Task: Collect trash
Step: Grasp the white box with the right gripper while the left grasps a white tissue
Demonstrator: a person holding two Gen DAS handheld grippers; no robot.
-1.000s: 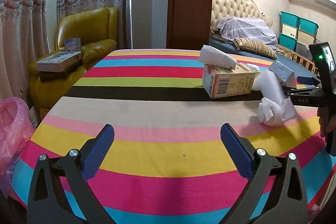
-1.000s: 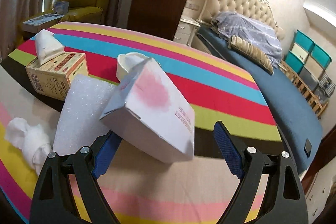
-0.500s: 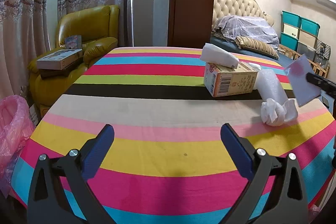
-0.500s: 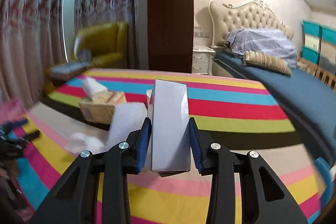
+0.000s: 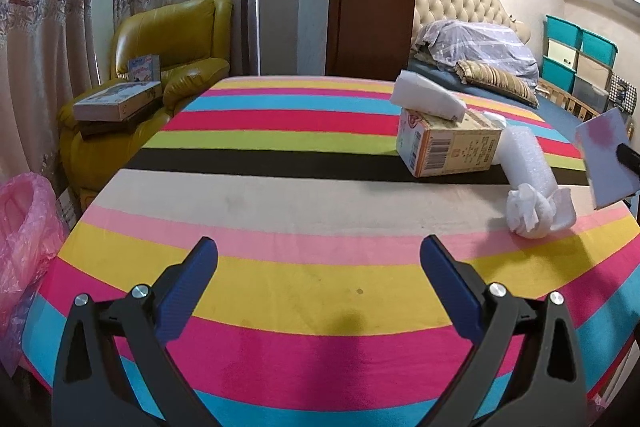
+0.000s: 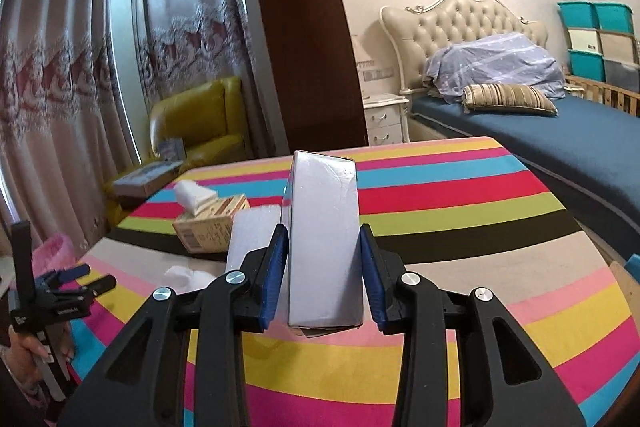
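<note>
My right gripper [image 6: 325, 267] is shut on a small white carton [image 6: 324, 239] and holds it above the striped table [image 6: 460, 211]; the carton also shows in the left wrist view [image 5: 608, 157] at the far right. My left gripper [image 5: 318, 269] is open and empty over the table's near edge [image 5: 280, 291]. A crumpled white tissue [image 5: 528, 213] and a white foam sheet [image 5: 528, 159] lie on the table at the right. A pink trash bag [image 5: 24, 235] stands left of the table.
A tissue box [image 5: 448, 145] with a tissue sticking out sits beside the foam sheet. A yellow armchair [image 5: 160, 75] with boxes on it stands behind the table at the left. A bed [image 6: 540, 123] lies to the right.
My right gripper closed on the white carton and lifted it off the table, turning toward the left. My left gripper stayed open and nearly still.
</note>
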